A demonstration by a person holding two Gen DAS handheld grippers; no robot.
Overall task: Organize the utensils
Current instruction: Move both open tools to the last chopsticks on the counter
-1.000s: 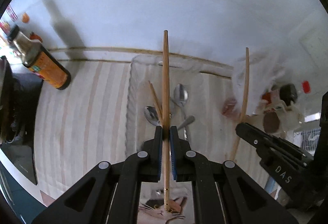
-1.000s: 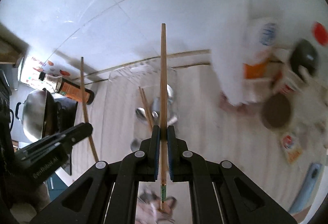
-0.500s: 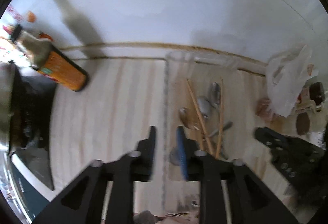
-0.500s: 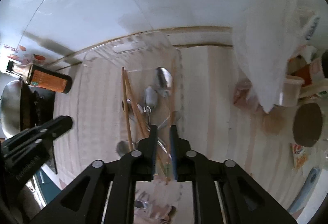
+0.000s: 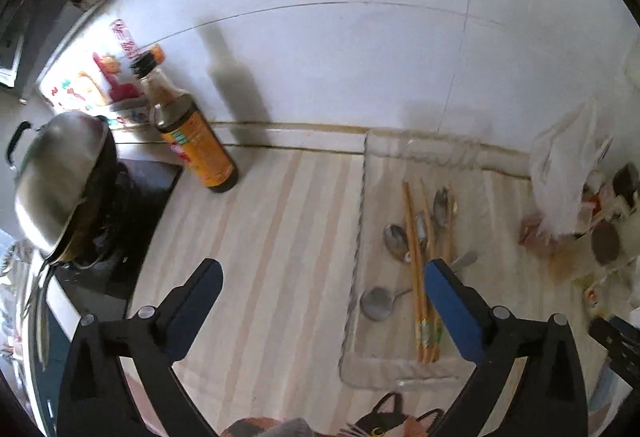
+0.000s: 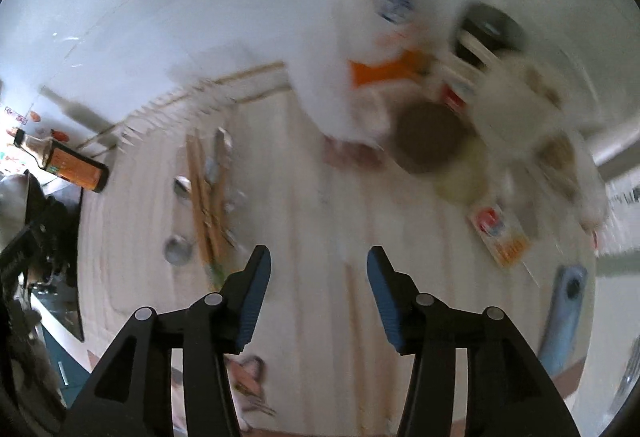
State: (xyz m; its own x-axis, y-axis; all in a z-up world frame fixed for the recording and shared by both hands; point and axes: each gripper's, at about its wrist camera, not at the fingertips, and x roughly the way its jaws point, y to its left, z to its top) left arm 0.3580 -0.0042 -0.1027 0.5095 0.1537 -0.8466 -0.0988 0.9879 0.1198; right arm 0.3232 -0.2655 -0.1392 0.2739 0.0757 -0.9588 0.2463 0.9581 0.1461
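A clear plastic tray (image 5: 362, 221) lies on the striped counter by the wall. In it lie wooden chopsticks (image 5: 416, 257) and several metal spoons (image 5: 394, 239). My left gripper (image 5: 320, 275) is wide open and empty, above the counter just left of the tray, with its right finger over the chopsticks. My right gripper (image 6: 318, 261) is wide open and empty, over the counter to the right of the tray (image 6: 140, 129). The right wrist view is blurred; the chopsticks (image 6: 202, 205) and spoons (image 6: 178, 249) show at its left.
A soy sauce bottle (image 5: 192, 141) stands by the wall left of the tray. A wok with a steel lid (image 5: 60, 185) sits on a black stove at far left. A white plastic bag (image 5: 564, 177) and jars (image 6: 428, 137) crowd the right side. A blue object (image 6: 564, 317) lies at right.
Both grippers let go of their chopsticks, which now lie in the tray. Both have opened wide and drawn back; the left swung left, the right swung right.
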